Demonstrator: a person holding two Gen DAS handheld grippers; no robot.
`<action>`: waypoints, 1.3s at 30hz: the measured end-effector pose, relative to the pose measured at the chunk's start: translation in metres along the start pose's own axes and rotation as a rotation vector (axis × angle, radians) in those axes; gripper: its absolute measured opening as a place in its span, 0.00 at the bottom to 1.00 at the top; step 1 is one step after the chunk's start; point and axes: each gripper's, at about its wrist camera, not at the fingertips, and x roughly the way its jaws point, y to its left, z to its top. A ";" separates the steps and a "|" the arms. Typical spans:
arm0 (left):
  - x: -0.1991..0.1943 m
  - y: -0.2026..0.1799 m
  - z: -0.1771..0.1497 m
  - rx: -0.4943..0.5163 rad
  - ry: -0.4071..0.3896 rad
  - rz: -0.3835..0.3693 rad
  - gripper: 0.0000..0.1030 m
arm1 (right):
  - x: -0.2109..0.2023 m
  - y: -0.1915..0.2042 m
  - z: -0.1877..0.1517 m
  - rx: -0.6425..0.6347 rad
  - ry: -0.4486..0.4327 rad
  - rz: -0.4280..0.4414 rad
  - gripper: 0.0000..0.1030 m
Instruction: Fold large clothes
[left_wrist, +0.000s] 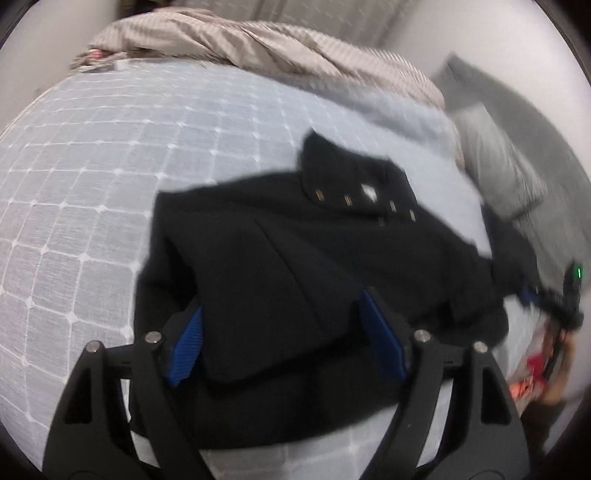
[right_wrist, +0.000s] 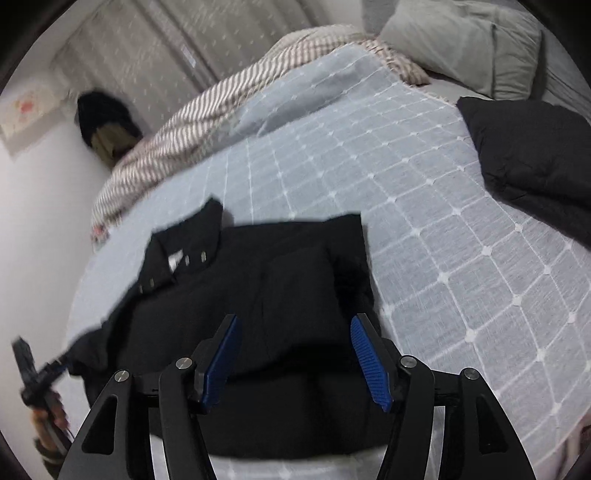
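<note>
A black jacket (left_wrist: 295, 258) lies partly folded on the pale blue checked bedspread (left_wrist: 92, 166), collar with metal snaps toward the far side. It also shows in the right wrist view (right_wrist: 277, 295). My left gripper (left_wrist: 284, 328) is open above the jacket's near part, blue pads (left_wrist: 186, 347) apart, nothing between them. My right gripper (right_wrist: 295, 354) is open over the jacket's near edge, empty. In the left wrist view the right gripper (left_wrist: 554, 299) shows blurred at the jacket's right edge. In the right wrist view the left gripper (right_wrist: 40, 373) shows at the jacket's left edge.
A striped brown blanket (left_wrist: 258, 48) is bunched at the bed's far side. A grey pillow (right_wrist: 461, 40) and a dark folded garment (right_wrist: 535, 155) lie at the right. The bedspread (right_wrist: 443, 240) stretches to the right. A wall borders the bed's left.
</note>
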 end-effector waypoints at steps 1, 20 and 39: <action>0.004 -0.002 -0.005 0.030 0.044 -0.015 0.78 | 0.004 0.006 -0.005 -0.037 0.034 -0.022 0.61; 0.087 -0.030 0.037 0.014 -0.048 -0.106 0.78 | 0.126 0.046 0.017 -0.175 0.147 -0.249 0.71; 0.051 0.064 0.068 -0.244 -0.226 0.034 0.78 | 0.093 -0.043 0.060 0.158 -0.178 -0.069 0.71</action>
